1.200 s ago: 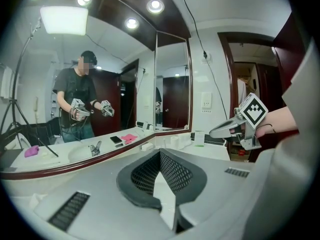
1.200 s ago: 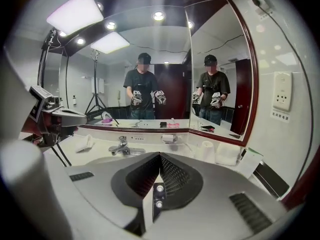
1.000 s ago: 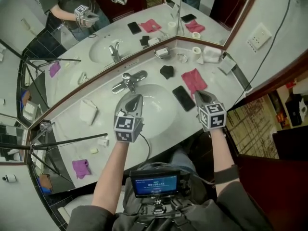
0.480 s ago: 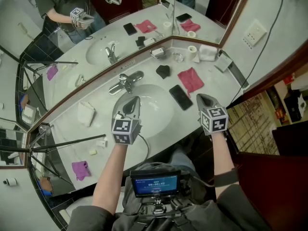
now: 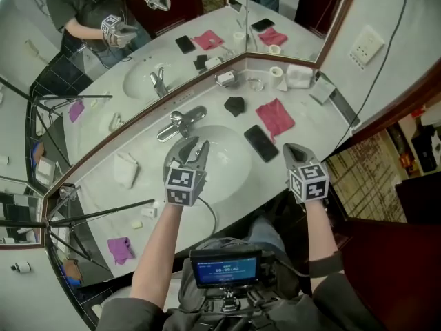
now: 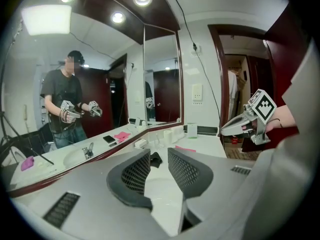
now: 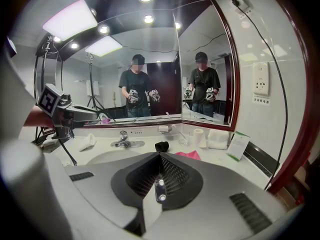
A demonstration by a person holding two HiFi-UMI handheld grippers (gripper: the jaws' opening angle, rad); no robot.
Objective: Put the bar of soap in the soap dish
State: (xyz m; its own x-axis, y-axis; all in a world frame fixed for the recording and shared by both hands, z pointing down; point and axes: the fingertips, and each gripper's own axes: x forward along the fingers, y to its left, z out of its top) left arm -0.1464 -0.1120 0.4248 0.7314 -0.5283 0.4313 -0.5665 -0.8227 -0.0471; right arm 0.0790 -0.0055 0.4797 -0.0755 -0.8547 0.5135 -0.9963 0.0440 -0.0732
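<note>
A small white dish holding something pale sits at the mirror's foot behind the basin; it also shows as the dish. Two small pale blocks lie at the counter's left front; I cannot tell whether one is the soap. My left gripper hovers over the sink basin. Its jaws have just been opening and stand a little apart, with nothing between them. My right gripper is shut and empty at the counter's front right, near a black phone.
Faucet behind the basin. Black lump, pink cloth, glass, paper roll and white towels at the right back. Folded white cloth, purple cloth and a tripod leg at the left.
The left gripper's jaws, closed in the earlier frames, now show a gap. Both hands have drifted slightly over the counter's front.
</note>
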